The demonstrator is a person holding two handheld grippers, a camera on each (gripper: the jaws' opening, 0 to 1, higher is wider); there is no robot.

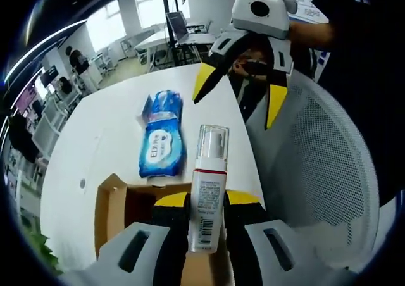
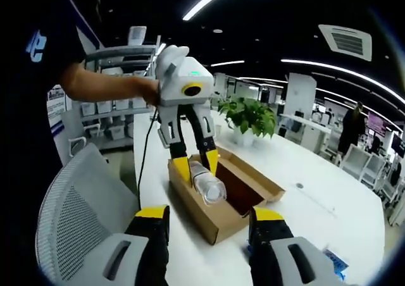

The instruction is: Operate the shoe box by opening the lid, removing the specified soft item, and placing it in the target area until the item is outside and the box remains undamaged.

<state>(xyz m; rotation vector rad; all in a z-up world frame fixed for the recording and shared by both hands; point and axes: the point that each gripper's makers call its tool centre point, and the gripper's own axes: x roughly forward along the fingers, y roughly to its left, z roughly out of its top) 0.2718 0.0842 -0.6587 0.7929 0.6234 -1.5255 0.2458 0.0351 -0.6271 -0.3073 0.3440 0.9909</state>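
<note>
My left gripper (image 1: 207, 198) is shut on a white pump bottle (image 1: 207, 191) with a clear cap, held just above the open brown shoe box (image 1: 109, 205). In the right gripper view, the left gripper (image 2: 196, 167) hangs over the box (image 2: 197, 211) with the bottle (image 2: 207, 185) between its yellow tips. A blue soft pack of wipes (image 1: 162, 137) lies flat on the white table (image 1: 101, 134) beyond the box, and its corner (image 2: 335, 262) shows at the lower right. My right gripper (image 1: 240, 93) hovers open past the table edge, nothing between its jaws (image 2: 210, 216).
A white mesh chair (image 1: 323, 153) stands against the table's side (image 2: 69, 216). A potted green plant (image 2: 248, 115) sits on the table behind the box. The person's arm (image 2: 107, 83) reaches in from the left. More desks and chairs (image 1: 171, 36) fill the room behind.
</note>
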